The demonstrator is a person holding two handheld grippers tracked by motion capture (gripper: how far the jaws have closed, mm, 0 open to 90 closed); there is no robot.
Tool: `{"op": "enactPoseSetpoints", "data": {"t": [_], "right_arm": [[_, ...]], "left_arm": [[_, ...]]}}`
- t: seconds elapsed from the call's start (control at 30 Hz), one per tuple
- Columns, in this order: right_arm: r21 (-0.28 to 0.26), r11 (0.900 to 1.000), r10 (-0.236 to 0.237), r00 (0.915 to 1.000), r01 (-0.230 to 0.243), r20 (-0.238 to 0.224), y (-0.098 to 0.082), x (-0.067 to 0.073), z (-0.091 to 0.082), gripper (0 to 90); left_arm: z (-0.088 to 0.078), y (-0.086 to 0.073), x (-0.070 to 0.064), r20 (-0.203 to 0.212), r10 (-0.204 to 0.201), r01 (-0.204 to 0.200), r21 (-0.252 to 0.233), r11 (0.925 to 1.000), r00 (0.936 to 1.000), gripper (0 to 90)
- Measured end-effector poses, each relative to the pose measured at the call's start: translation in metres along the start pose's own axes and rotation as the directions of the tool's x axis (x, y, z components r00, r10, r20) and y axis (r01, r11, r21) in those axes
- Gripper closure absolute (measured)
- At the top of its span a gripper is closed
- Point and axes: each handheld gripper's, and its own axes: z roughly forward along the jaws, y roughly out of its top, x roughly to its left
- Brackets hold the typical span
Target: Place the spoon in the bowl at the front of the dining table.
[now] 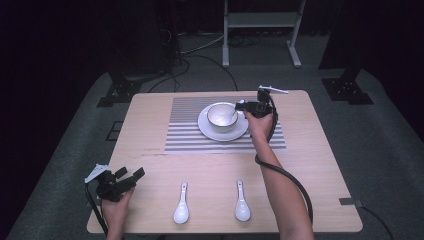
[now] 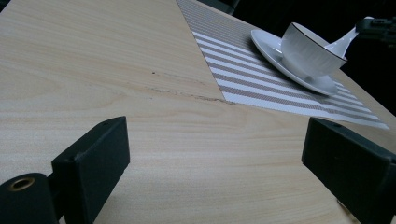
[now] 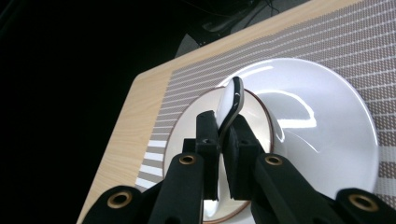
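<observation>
A: Where does the spoon (image 3: 232, 105) stand relative to the cup (image 1: 222, 116)?

B: My right gripper (image 3: 223, 142) has its jaws clamped on the spoon's handle. In the right gripper view the handle rises from between the pads and curves over the cup's rim. In the high view the spoon (image 1: 235, 113) slants down into the cup from its right side, with the right gripper (image 1: 248, 106) just right of the cup.

A: And the cup itself?

B: It sits upright on a saucer (image 1: 206, 130), which lies on a striped mat (image 1: 185, 135) at the far half of the table (image 1: 150, 165). In the left gripper view the cup (image 2: 312, 53) and saucer (image 2: 268, 44) appear at upper right, the spoon handle (image 2: 344, 41) leaning out over the cup's far rim toward my right gripper (image 2: 362, 25).

A: State of the left gripper?

B: My left gripper (image 1: 127, 180) has its jaws spread wide with nothing between them. It rests well to the near left of the cup, at the table's near-left corner. In its own view, bare wood lies between the two pads (image 2: 98, 154), and the gripper (image 2: 215, 154) points toward the cup.

A: Other items?

B: Two white spoons lie near the table's front edge, well nearer to me than the cup: one (image 1: 182, 205) to the left, one (image 1: 242, 202) to the right, handles pointing toward the mat.
</observation>
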Motion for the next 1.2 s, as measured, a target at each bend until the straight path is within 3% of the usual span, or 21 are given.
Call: {"op": "enactPoseSetpoints", "data": {"t": [0.3,1.2], "right_arm": [[0.04,0.999,-0.001,1.0,0.001,0.001,-0.006,-0.01,0.005,84.3],[0.056,0.998,0.009,0.9999,-0.009,0.005,-0.01,-0.021,0.005,83.3]], "left_arm": [[0.0,0.0,0.0,0.0,0.0,0.0,0.0,1.0,1.0,6.3],[0.0,0.0,0.0,0.003,-0.003,0.003,0.001,1.0,1.0,6.3]]}}
